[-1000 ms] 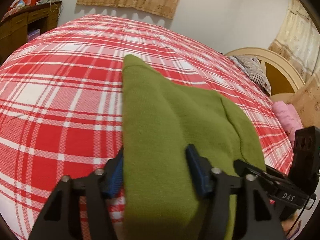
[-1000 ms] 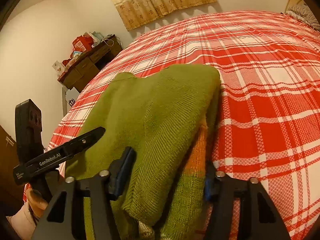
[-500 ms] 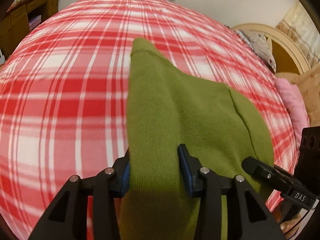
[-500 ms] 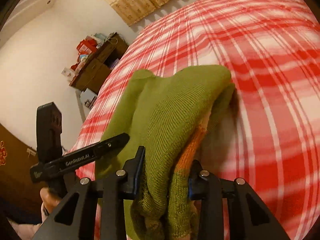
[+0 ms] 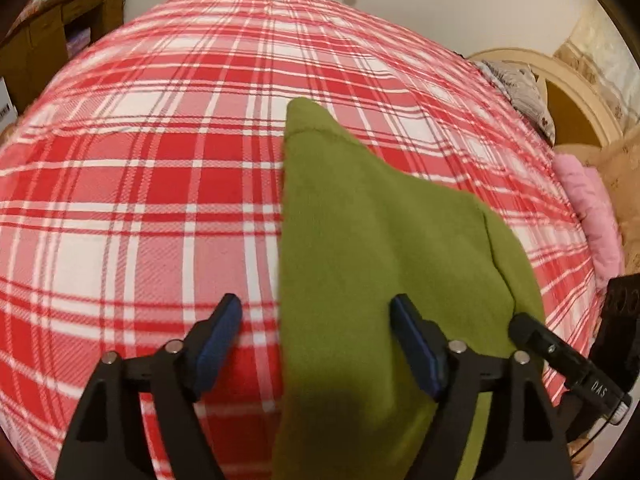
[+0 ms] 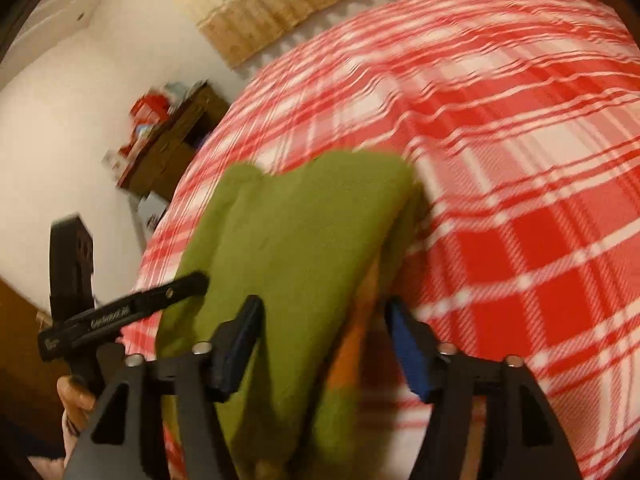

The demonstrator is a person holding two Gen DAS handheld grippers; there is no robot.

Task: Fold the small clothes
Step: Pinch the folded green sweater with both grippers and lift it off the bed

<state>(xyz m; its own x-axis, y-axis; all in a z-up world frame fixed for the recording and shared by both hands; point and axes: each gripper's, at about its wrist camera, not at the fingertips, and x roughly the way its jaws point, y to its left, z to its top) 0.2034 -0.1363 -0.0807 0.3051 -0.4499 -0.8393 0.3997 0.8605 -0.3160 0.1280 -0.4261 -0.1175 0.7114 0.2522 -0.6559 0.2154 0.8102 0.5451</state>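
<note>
Jaws on both tools stand spread and have just been opening. The left gripper (image 5: 316, 336) straddles the left edge of the green knit garment (image 5: 360, 248): one blue pad hangs over bare bedspread, the other over the cloth, and neither presses on it. The right gripper (image 6: 324, 340) has the garment's right side, where an orange band (image 6: 352, 344) peeks out under the top layer, lying loose between its pads, again without a pinch. Whether the lower pads touch the fabric I cannot tell; the right view is blurred.

Outward from there, the garment lies folded on the red plaid bed (image 5: 140, 200), near the edge where the person stands, one pointed corner reaching toward the far side. A wooden cabinet (image 6: 168, 148) stands by the far-left wall, and a pink pillow (image 5: 592, 216) lies at the right end by the headboard.

My worry is the withdrawal. Knit snags easily, so a pad dragging back across the top layer could pull it askew and undo the fold. The layers on the right look thick and uneven, and may slump open once nothing holds them.
</note>
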